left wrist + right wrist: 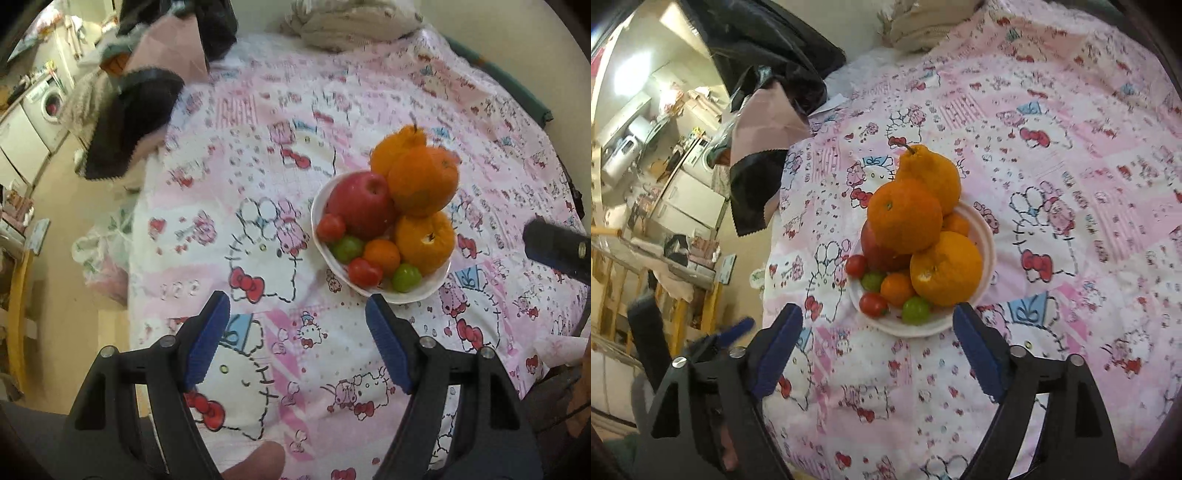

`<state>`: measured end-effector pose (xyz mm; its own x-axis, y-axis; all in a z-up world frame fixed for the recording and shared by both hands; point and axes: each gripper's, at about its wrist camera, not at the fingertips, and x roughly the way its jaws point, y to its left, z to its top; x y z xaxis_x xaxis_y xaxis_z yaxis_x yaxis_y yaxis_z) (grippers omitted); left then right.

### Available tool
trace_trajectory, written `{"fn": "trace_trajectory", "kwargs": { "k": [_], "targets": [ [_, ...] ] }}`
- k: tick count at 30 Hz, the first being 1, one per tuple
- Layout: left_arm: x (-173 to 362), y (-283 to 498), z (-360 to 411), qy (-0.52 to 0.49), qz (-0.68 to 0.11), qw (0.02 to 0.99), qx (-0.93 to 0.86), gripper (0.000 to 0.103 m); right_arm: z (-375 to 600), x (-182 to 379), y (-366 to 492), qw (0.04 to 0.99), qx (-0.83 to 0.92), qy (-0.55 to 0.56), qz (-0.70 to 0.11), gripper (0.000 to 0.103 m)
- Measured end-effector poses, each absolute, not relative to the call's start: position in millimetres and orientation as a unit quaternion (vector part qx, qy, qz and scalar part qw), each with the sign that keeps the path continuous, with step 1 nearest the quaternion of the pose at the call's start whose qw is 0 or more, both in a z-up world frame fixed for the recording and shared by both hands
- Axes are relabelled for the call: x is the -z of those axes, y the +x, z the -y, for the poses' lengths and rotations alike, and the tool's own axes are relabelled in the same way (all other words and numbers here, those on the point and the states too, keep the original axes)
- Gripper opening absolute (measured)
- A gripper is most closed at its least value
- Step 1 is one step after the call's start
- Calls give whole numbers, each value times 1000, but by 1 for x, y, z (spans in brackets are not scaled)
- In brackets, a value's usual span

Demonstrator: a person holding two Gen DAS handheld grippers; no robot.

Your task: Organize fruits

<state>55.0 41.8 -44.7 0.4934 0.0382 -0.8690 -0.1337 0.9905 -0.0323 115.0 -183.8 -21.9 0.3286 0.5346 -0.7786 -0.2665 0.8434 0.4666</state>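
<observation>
A white bowl [413, 293] [988, 236] stands on the pink cartoon-print cloth. It is heaped with three large oranges [423, 181] [905, 216], a red apple [360, 203] [877, 253], a small orange [382, 256], red cherry tomatoes [364, 272] [873, 304] and small green fruits [406, 277] [916, 310]. My left gripper [297, 310] is open and empty, just in front of the bowl and to its left. My right gripper [877, 325] is open and empty, its jaws spread just in front of the bowl.
Dark and pink clothes [136, 118] [764, 122] lie at the cloth's far left edge. A folded beige cloth [354, 22] lies at the back. The surface drops off to the floor [70, 206] on the left. The right gripper's body [554, 251] shows at right.
</observation>
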Motion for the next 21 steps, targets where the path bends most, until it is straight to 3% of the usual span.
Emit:
{"fn": "trace_trajectory", "kwargs": {
  "k": [5,8,21],
  "targets": [
    [21,34,-41,-53,-471,880,-42,74,188,4,84,832,-239,98,-491,94],
    [10,22,-39,-58,-458,887,-34,91,191,-1,67,845,-232,89,-474,95],
    [1,-2,-40,-34,-386,920,-65,102,195,16,38,890,-164,47,-422,102]
  ]
}}
